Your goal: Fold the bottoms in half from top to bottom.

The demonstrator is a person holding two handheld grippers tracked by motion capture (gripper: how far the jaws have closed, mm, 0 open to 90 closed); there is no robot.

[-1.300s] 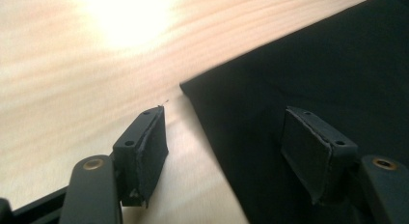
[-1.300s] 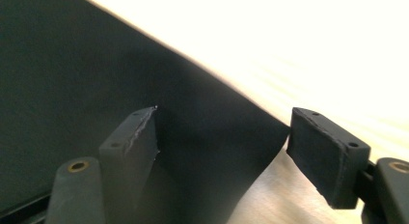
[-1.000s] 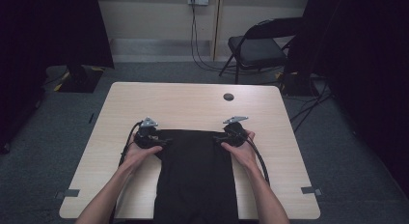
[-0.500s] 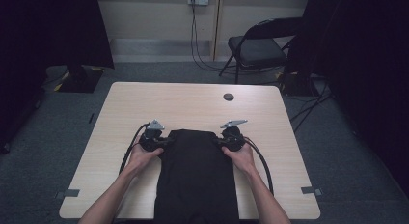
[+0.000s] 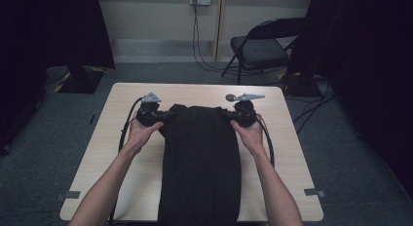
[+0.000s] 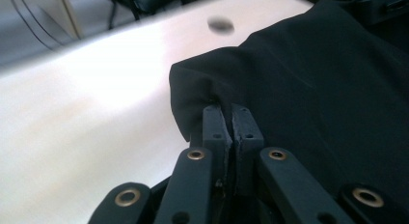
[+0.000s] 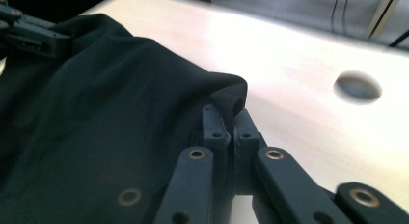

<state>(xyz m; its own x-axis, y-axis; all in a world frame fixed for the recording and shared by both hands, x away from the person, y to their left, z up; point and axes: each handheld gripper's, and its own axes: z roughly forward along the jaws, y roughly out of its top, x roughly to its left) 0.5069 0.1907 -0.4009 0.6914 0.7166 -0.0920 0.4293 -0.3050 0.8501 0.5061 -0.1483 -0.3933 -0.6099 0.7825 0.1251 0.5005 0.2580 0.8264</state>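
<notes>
Up close, left gripper (image 6: 231,110) and right gripper (image 7: 230,113) each pinch the black cloth (image 5: 202,158); overhead: pale table (image 5: 122,138), folding chair (image 5: 263,48).

The cloth (image 5: 200,162) is black, matt, soft fabric with a smooth weave. The table (image 5: 117,153) has a pale wood-grain top, smooth and faintly sheeny. The jaws are matt black plastic with brass-coloured rivets.

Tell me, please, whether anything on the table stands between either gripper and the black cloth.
Nothing visible does. The left gripper and the right gripper are each shut on a far corner of the black cloth, one per side, with no gap left.
</notes>
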